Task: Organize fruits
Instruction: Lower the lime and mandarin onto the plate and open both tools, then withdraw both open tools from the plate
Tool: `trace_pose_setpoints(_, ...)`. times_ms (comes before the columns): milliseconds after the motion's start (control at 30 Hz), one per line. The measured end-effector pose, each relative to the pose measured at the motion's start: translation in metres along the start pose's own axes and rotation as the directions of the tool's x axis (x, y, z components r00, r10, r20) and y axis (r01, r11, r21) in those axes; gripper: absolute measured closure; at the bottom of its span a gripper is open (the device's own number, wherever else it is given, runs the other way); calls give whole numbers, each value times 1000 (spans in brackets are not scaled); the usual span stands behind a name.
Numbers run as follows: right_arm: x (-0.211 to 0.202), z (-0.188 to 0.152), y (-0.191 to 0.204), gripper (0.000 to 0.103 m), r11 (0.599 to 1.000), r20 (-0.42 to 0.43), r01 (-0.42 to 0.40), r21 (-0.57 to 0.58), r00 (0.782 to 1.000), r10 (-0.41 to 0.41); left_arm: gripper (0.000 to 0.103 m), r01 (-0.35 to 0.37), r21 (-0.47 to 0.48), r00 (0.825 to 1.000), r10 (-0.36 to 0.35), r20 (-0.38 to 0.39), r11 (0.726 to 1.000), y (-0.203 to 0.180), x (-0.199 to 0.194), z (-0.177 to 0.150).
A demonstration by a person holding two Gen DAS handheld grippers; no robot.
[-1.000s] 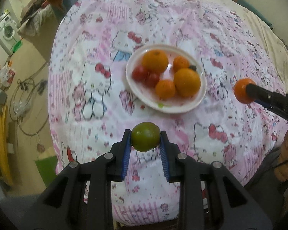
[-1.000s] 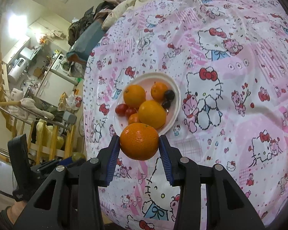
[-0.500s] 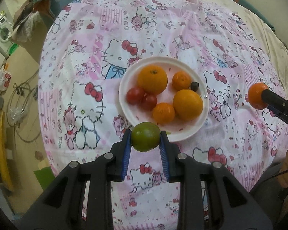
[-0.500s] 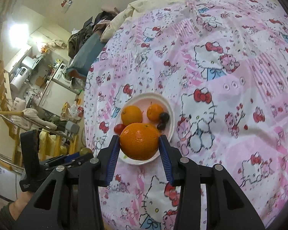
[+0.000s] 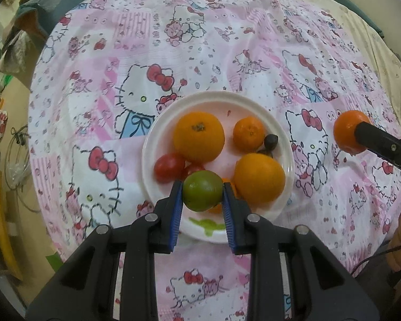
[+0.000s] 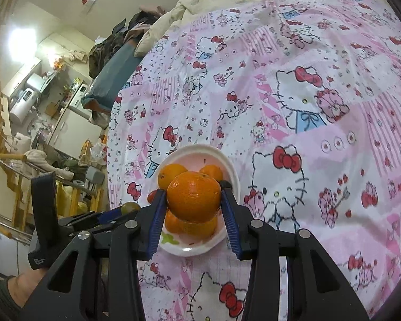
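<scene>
The green fruit [image 5: 202, 194], small, round and smooth-skinned, looks firm and light but apt to roll, so pinching it across its middle suits it; the left tongs [image 5: 202, 196] are clamped on it above the near edge of the white plate [image 5: 157, 141]. The right tongs [image 6: 193, 197] grip an orange [image 6: 193, 196], dimpled and glossy, over the plate on the patterned bed cover [image 5: 93, 93].

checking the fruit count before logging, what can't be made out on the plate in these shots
- Left wrist view: the small orange fruit at the near side of the white round plate is mostly hidden by the green round fruit in the left gripper.
- Right wrist view: the large orange in the right gripper covers the plate's middle.
- Dark small item: too small to identify.
</scene>
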State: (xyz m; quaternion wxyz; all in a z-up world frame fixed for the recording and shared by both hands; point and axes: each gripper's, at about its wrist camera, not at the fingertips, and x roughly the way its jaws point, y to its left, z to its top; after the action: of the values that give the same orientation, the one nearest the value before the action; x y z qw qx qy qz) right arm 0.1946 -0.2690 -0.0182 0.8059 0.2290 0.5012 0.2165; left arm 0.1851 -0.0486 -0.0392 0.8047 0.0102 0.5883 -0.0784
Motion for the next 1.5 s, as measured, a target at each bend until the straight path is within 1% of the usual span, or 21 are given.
trace_pose_setpoints(100,12,6,-2,60,1000,-24,8,-12,1000,-9,78,2,-9,1000,-2,-4,1000,3,9,3)
trace_pose_setpoints(233,31,12,-7,60,1000,-60,23,-14,998,-23,78,-20,-40,1000,20,6,999,12,16,7)
trace_pose_setpoints(400,50,17,-7,59,1000,-95,6,-9,995,-7,78,0,-58,1000,-2,-21,998,18,27,7)
trace_pose_setpoints(467,58,18,-7,59,1000,-114,0,-9,993,-1,78,26,-73,999,-29,-45,997,19,34,7)
trace_pose_setpoints(567,70,14,-7,58,1000,-144,11,-12,989,-13,78,61,-102,995,-69,-72,993,19,40,6)
trace_pose_setpoints(700,84,9,-14,58,1000,-179,18,17,984,-15,78,68,-120,993,-78,-87,990,19,46,6)
trace_pose_setpoints(833,90,8,-17,57,999,-190,15,32,982,-9,78,75,-155,991,-91,-95,985,22,49,7)
trace_pose_setpoints(933,93,7,-19,56,999,-201,3,51,980,7,76,78,-161,990,-95,-104,984,23,49,7)
trace_pose_setpoints(967,93,8,-19,54,998,-201,5,55,980,6,73,78,-161,990,-95,-106,984,23,50,8)
trace_pose_setpoints(1000,93,8,-20,49,998,-200,-5,58,980,17,65,76,-160,990,-94,-109,984,23,49,8)
trace_pose_setpoints(1033,91,8,-19,34,998,-195,-10,60,980,22,59,78,-160,989,-96,-110,984,24,49,8)
trace_pose_setpoints(1067,90,8,-18,26,998,-185,-9,60,983,20,45,68,-160,990,-86,-109,985,24,47,8)
trace_pose_setpoints(1100,88,9,-17,26,998,-175,-8,57,984,18,33,57,-157,992,-73,-101,986,23,46,8)
trace_pose_setpoints(1167,86,10,-16,26,998,-170,-10,54,985,19,25,38,-146,996,-50,-79,989,22,41,8)
trace_pose_setpoints(1233,83,10,-18,26,998,-165,-19,63,986,30,25,30,-138,997,-40,-71,990,23,37,8)
trace_pose_setpoints(1400,82,9,-22,26,997,-174,-5,71,985,18,25,26,-153,999,-30,-25,988,29,26,9)
trace_pose_setpoints(1500,78,9,-21,26,997,-158,-2,71,987,13,25,11,-153,1000,-9,10,988,32,17,7)
